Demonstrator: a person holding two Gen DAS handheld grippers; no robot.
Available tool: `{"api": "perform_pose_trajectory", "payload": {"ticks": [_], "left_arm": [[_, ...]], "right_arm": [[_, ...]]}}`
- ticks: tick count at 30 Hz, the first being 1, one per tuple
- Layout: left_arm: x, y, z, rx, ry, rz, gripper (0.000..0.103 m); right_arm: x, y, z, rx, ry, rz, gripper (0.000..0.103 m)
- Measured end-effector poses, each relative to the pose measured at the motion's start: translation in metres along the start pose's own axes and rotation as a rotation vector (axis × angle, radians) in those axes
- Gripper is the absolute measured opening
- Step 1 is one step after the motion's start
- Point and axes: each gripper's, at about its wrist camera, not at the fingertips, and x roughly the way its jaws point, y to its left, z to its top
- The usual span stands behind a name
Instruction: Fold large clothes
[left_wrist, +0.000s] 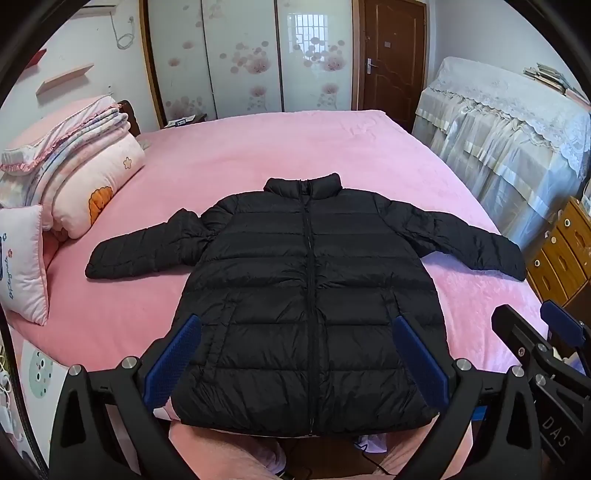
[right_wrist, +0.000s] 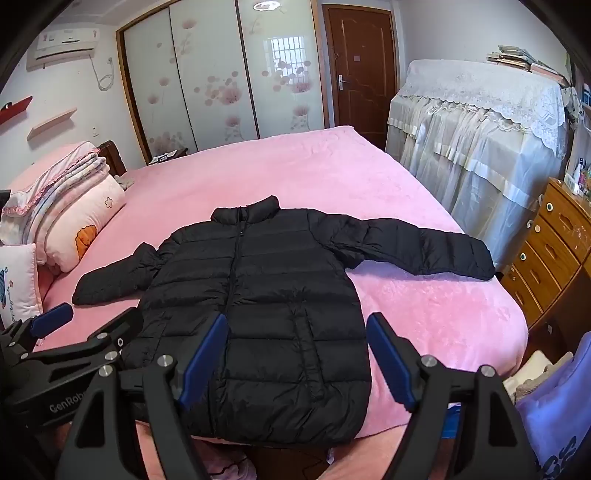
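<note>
While the black quilted puffer jacket (left_wrist: 310, 295) lies zipped and face-up across the centre of both wrist views, sleeves spread left and right on the pink plush bedspread (left_wrist: 258, 147), no fold appears begun. The left gripper (left_wrist: 297, 354) hangs above the hem at lower centre, jaws wide apart and empty. The right gripper (right_wrist: 295, 360) hangs likewise, jaws apart, nothing between them. Judged: the flat, symmetrical layout is preparation for sleeve folds. Stacked pink bedding (left_wrist: 74, 173) occupies the left of the frame.
</note>
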Motion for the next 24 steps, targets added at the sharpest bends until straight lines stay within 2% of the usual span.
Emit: {"api": "perform_pose_trajectory", "payload": {"ticks": [8,9,15,24], "left_arm": [[-0.002,0.009,-0.001,-0.006,-0.023,-0.005,0.102],[-0.001,0.000,-0.005,0.000,0.003,-0.020,0.102],[-0.003,0.002,-0.005,0.000,-0.002,-0.011,0.102],[-0.007,0.002,-0.004,0.000,-0.007,-0.014,0.102]], "right_arm": [[-0.003,-0.003,0.001,-0.002,-0.004,-0.001,0.079],[-0.003,-0.003,0.001,-0.001,-0.006,-0.001,0.079],[-0.008,0.002,0.004,-0.001,-0.002,0.013,0.079],[-0.012,-0.001,0.001,-0.026,-0.046,0.025,0.079]]}}
